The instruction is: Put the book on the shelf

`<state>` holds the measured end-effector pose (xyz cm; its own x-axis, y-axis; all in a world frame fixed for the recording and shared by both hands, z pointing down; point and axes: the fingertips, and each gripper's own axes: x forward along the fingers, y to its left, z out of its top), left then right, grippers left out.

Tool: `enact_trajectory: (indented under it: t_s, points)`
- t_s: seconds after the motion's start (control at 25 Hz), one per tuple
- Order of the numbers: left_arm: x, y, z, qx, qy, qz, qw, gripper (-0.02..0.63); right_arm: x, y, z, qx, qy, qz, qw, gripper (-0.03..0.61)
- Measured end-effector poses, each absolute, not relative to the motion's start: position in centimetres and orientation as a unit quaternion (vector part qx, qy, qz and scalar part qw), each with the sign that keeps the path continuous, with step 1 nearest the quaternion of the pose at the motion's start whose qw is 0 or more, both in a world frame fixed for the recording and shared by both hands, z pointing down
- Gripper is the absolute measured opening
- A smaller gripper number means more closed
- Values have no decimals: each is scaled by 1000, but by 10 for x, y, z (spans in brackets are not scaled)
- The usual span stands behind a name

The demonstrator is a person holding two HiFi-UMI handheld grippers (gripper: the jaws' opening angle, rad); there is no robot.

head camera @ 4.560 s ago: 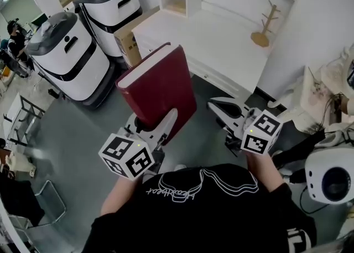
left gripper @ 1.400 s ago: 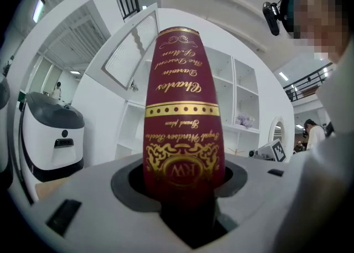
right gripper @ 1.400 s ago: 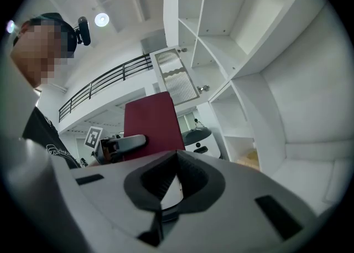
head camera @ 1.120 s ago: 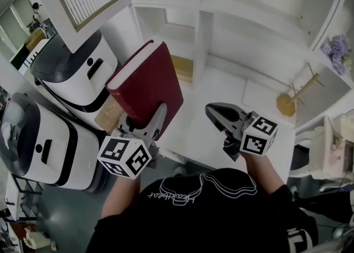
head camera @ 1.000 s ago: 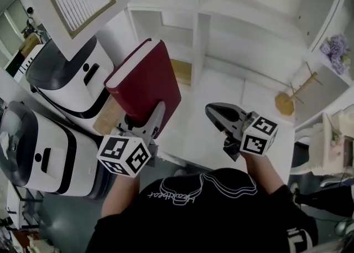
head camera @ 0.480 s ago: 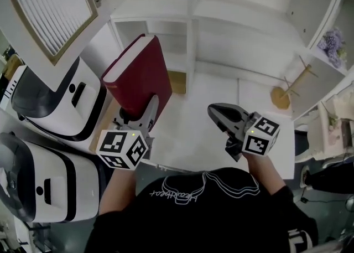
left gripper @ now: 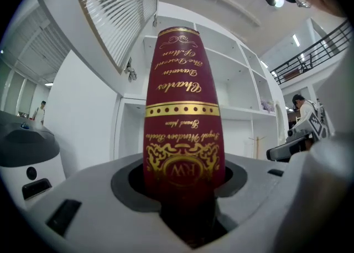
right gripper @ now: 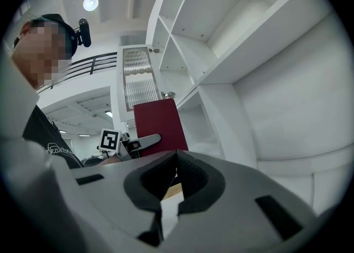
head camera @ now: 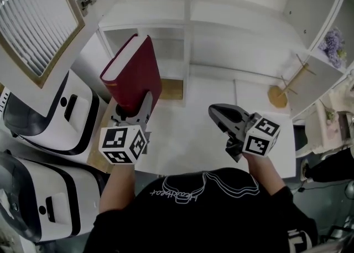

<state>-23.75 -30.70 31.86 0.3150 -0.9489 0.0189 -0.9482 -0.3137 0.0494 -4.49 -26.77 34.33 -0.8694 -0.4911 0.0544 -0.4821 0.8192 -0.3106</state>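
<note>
A dark red hardback book (head camera: pixel 133 75) with gold lettering on its spine (left gripper: pixel 182 108) stands upright in my left gripper (head camera: pixel 138 112), which is shut on its lower end. It hangs in front of the left compartments of the white shelf unit (head camera: pixel 188 22). The shelf's bays (left gripper: pixel 238 91) rise just behind the book. My right gripper (head camera: pixel 217 113) hovers to the right over the white counter, shut with nothing in it, jaw tips meeting (right gripper: pixel 176 158). From that side the book (right gripper: pixel 159 122) shows against the shelf (right gripper: pixel 232 52).
A louvred cabinet door (head camera: pixel 33 19) stands open at the upper left. Two white-and-black machines (head camera: pixel 50 119) sit left of the counter (head camera: pixel 210 135), a cardboard box (head camera: pixel 102 152) beside them. A wooden peg stand (head camera: pixel 282 88) and purple flowers (head camera: pixel 332 41) are at the right.
The book has moved left and nearer the shelf and now stands more upright, still in my left gripper. The shelf fills more of the view. My right gripper has kept its place.
</note>
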Motion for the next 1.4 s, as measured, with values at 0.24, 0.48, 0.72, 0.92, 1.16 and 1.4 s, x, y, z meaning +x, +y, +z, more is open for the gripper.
enact_trajectory:
  t_s: [0.24, 0.48, 0.72, 0.92, 1.16, 1.4]
  points:
    - [-253, -331, 328, 800, -599, 1, 20, 222, -52, -281, 349, -260, 952, -163, 12, 6]
    - [-264, -352, 337, 796, -605, -2, 25, 222, -55, -292, 357, -269, 948, -169, 8, 6]
    - [-269, -365, 340, 793, -609, -3, 23, 222, -53, -299, 362, -277, 945, -174, 5, 6]
    - [-270, -373, 343, 790, -612, -3, 22, 222, -50, -302, 366, -282, 942, -180, 5, 6]
    - [-273, -383, 346, 787, -616, -3, 23, 222, -47, -305, 369, -287, 940, -184, 6, 6]
    - [-272, -395, 346, 786, -617, -4, 21, 222, -48, -308, 373, -288, 939, -188, 7, 6]
